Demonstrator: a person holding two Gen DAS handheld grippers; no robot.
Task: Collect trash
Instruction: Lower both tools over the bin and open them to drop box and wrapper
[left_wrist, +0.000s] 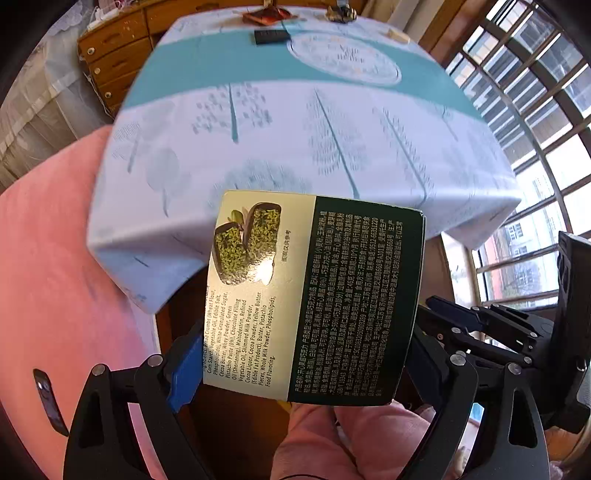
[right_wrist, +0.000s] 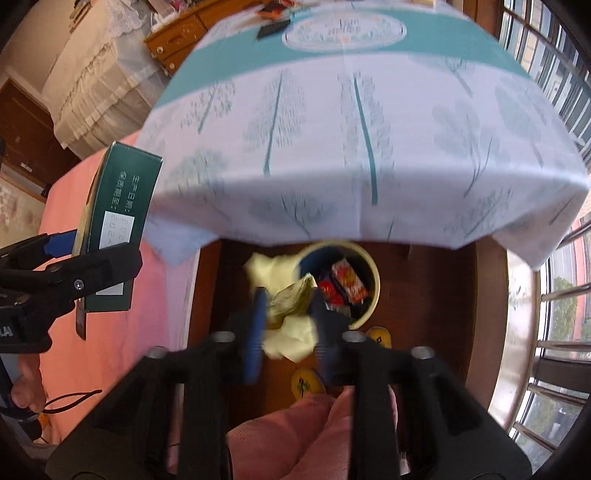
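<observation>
Two loads, one bin (right_wrist: 373, 273): my right gripper (right_wrist: 286, 325), clenched on crumpled paper (right_wrist: 286, 302), hangs just short of the bin's rim, nearer than my left gripper (left_wrist: 303, 354), which grips the green box (left_wrist: 314, 295) upright, well off beside the pink bedding.

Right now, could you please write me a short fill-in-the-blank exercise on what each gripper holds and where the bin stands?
1. The left gripper is shut on a dark green ____.
2. The right gripper holds crumpled ____ paper.
3. The bin stands on the floor, partly under the ____.
4. Inside the bin lies a ____ wrapper.

Missing words: box; yellow; table; red
</observation>
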